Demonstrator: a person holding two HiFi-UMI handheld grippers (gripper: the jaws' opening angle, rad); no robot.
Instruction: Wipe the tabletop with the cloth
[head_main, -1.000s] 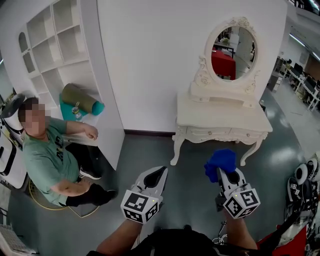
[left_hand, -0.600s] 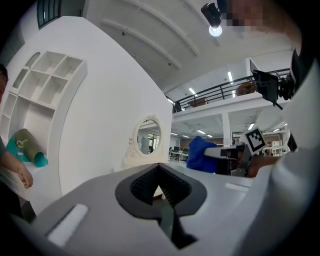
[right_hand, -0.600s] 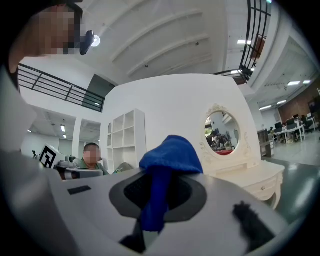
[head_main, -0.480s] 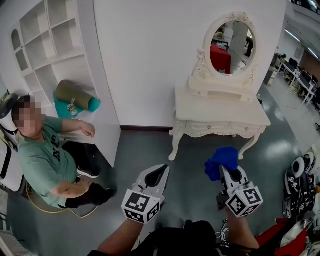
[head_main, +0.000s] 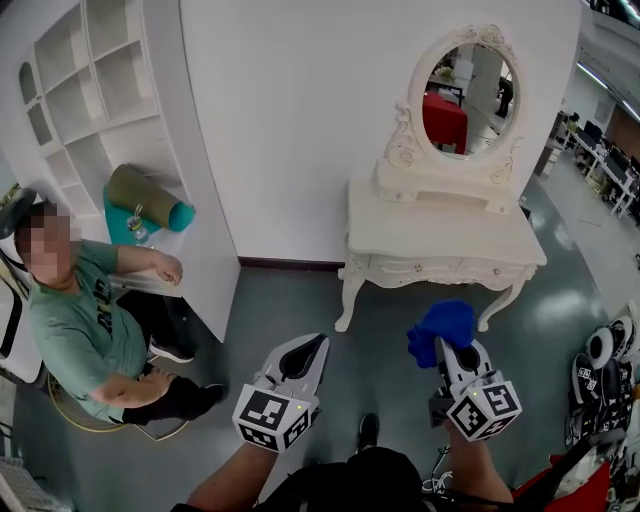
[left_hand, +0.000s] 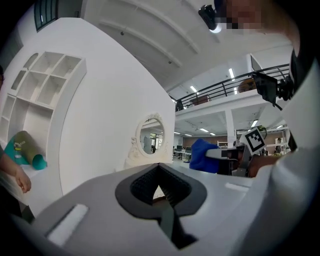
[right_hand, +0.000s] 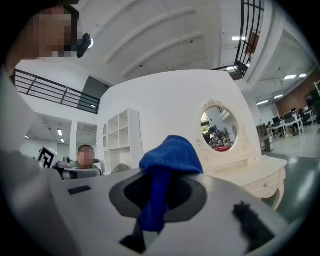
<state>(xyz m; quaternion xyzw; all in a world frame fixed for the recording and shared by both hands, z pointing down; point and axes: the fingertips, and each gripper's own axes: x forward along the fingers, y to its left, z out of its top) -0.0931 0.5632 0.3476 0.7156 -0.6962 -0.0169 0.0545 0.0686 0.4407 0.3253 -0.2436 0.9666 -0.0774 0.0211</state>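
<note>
— Pinching anything, that right gripper (head_main: 450, 350)?
— Yes, the blue cloth (head_main: 441, 327), bunched up between its jaws, held in the air in front of the white dressing table (head_main: 440, 235) and not touching its top.
— And the left gripper (head_main: 316, 345)?
— Jaws pressed together on nothing, also in front of the dressing table, off its left corner.

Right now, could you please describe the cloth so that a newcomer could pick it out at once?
Find the white dressing table with the oval mirror. In front of it, above the grey floor, the right gripper is shut on the cloth: the only bright blue, bunched thing there.
</note>
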